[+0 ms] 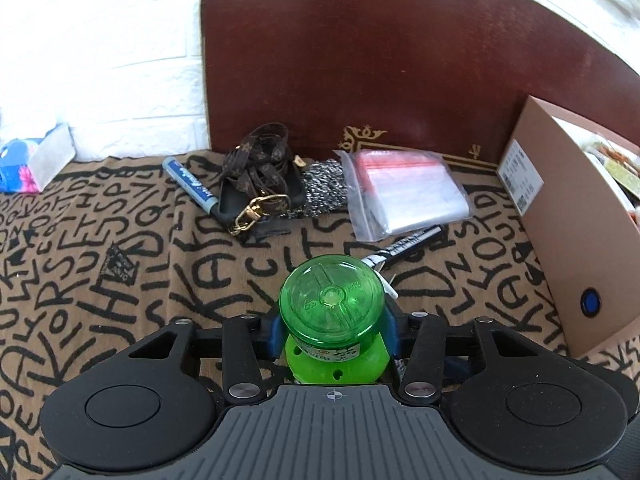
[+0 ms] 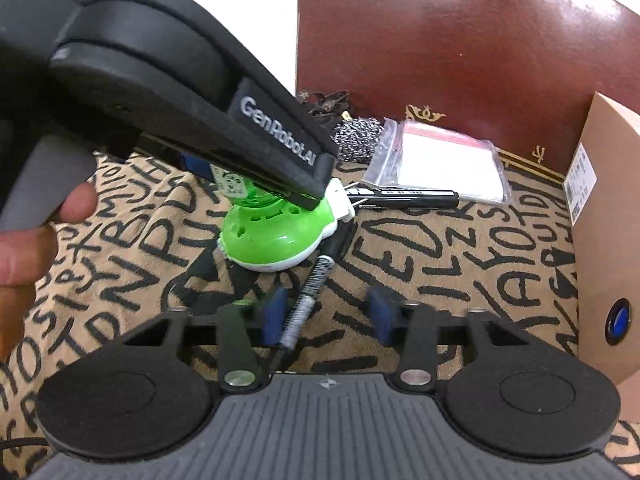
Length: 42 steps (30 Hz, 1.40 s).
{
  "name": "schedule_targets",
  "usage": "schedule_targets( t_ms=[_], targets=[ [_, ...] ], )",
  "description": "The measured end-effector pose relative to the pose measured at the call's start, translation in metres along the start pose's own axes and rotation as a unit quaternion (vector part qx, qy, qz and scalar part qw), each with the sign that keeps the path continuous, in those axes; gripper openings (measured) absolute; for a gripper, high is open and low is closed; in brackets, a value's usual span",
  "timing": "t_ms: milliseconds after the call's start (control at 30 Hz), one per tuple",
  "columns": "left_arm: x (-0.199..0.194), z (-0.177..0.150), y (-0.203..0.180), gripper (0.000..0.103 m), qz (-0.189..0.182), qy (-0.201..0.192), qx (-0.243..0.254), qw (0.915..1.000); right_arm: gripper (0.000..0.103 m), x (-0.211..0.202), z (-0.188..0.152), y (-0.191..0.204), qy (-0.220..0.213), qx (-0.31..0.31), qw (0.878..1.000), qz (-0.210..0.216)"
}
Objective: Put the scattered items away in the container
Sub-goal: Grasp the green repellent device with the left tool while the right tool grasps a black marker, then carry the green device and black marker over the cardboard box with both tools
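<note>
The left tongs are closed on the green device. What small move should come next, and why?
Probably lift it and carry it right, toward the box. The left tongs already grip the green device, which seems to rest on the cloth across a pen. The right tongs are open and hold nothing.

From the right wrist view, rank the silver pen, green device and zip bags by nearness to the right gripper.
1. Silver pen, by the right gripper's left finger.
2. Green device, ahead-left, in the left gripper.
3. Zip bags, ahead-right near the headboard.
</note>
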<state>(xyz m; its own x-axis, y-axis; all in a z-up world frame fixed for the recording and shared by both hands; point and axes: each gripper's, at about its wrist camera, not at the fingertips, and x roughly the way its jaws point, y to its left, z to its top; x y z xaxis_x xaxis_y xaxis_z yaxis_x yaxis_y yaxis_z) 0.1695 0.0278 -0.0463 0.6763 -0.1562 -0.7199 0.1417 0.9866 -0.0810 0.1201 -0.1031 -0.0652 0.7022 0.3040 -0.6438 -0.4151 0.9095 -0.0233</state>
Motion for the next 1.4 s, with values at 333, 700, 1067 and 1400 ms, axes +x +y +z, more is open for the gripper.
schedule_targets(
  t_ms=[333, 700, 1067, 1400],
  targets=[
    [-0.027, -0.028, 0.001, 0.046, -0.021, 0.014, 0.005, 0.9997, 0.01, -0.039, -0.026, -0.005, 0.013, -0.009, 1.0, 0.012],
    [-0.065, -0.062, -0.017, 0.047, -0.035, 0.029, 0.013, 0.9989, 0.01, -0.094, -0.059, -0.033, 0.03, 0.092, 0.994, 0.052],
    [-0.113, -0.053, -0.056, 0.047, -0.061, -0.018, 0.041, 0.9971, 0.01, -0.16, -0.063, -0.049, -0.047, 0.116, 0.992, 0.033],
    [-0.14, -0.006, -0.118, 0.047, -0.129, -0.07, 0.085, 0.9856, 0.01, -0.208, -0.047, -0.085, -0.14, 0.124, 0.982, -0.029]
  ],
)
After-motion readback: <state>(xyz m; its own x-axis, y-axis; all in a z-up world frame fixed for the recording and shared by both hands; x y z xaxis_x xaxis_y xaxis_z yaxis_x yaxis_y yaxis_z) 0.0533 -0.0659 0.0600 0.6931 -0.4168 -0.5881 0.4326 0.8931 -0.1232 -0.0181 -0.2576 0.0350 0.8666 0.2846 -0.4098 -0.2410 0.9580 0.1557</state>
